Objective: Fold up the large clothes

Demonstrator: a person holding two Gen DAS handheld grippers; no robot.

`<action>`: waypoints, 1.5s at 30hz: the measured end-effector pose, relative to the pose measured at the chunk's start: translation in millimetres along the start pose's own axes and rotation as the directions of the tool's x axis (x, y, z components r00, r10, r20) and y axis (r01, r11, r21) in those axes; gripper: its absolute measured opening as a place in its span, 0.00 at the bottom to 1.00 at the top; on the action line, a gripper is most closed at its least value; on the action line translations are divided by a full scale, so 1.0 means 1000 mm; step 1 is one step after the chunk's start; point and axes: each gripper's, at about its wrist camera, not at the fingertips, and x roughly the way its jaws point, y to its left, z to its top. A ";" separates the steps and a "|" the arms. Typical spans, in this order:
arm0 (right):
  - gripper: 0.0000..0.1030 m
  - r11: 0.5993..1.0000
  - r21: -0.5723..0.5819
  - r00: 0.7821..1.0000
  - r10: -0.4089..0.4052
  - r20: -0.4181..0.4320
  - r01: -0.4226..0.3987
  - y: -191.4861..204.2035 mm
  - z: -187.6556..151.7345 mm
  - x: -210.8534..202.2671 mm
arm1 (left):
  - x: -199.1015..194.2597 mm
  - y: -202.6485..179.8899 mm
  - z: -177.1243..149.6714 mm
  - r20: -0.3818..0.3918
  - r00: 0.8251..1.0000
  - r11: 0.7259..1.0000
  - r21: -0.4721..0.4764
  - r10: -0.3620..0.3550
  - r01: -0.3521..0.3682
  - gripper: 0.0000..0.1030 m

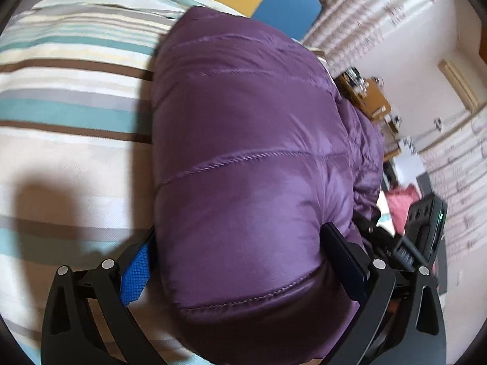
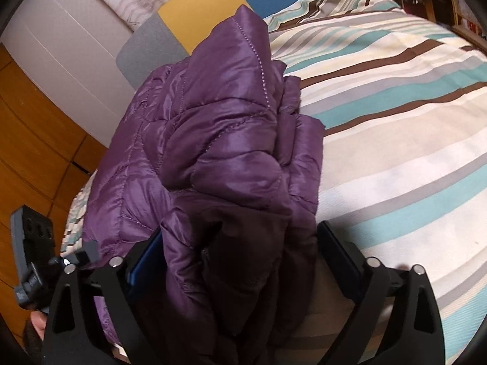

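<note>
A purple quilted puffer jacket lies in a folded bundle on a striped bedspread. My left gripper is wide open with its jaws on either side of the jacket's near edge; the fabric bulges between them. In the right wrist view the jacket lies bunched in thick folds near the bed's left edge. My right gripper is open too; dark fabric fills the left part of the gap and rests against the left blue pad, while the right finger stands free over the bedspread.
A headboard with grey, yellow and blue panels stands at the bed's far end. Wooden floor and a white wall lie to the left. The other gripper shows at the lower left. Wooden shelves and curtains stand beyond the bed.
</note>
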 end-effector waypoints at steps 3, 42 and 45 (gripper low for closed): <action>0.77 1.000 0.004 1.000 0.018 -0.003 -0.018 0.001 0.004 0.007 | 0.004 -0.007 -0.001 -0.002 0.999 0.998 0.042 0.036 -0.036 0.97; 0.51 0.906 -0.236 0.916 0.384 0.111 -0.351 0.142 0.006 -0.002 | -0.141 -0.010 -0.016 0.529 0.829 0.895 0.262 0.180 -0.361 0.60; 0.51 0.894 -0.260 0.914 0.398 0.082 -0.365 0.165 0.008 0.020 | -0.150 0.012 -0.014 0.545 0.812 0.895 0.230 0.208 -0.383 0.60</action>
